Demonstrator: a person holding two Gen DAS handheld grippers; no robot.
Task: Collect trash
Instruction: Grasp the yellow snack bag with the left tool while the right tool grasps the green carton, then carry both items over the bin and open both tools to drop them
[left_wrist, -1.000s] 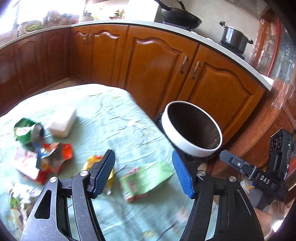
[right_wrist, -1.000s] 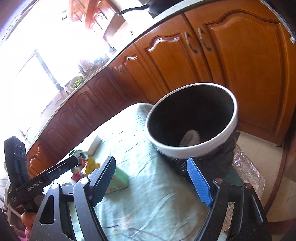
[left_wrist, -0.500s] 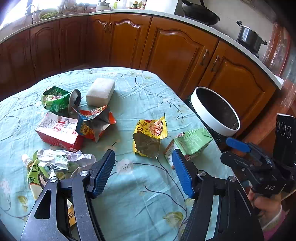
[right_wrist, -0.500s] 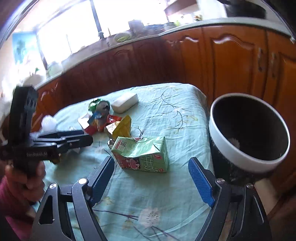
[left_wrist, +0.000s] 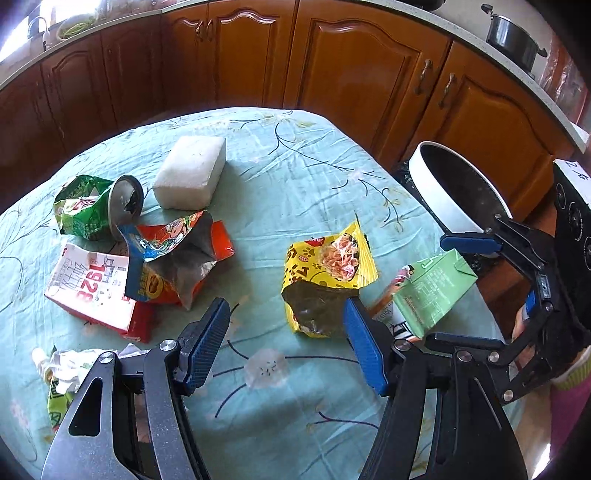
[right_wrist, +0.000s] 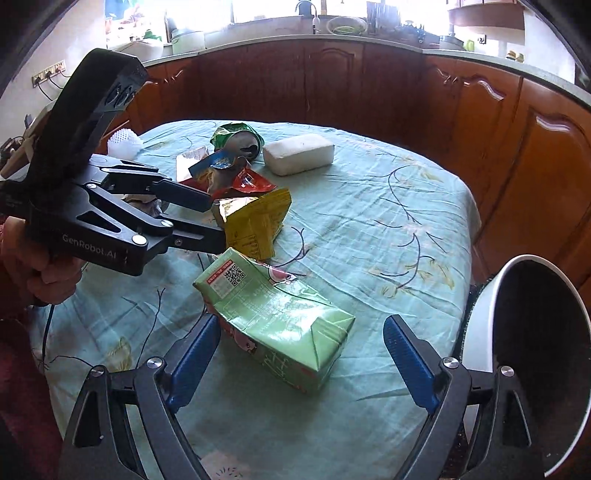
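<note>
Your right hand-held gripper, jaws just widened, straddles the green carton ungripped, ready to bin it; your left hand-held gripper hangs half-open, empty.

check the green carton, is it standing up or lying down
Lying down. The green carton rests on its long side on the tablecloth, folded gable end toward the bin, between the right gripper's open jaws, which have just widened.
</note>
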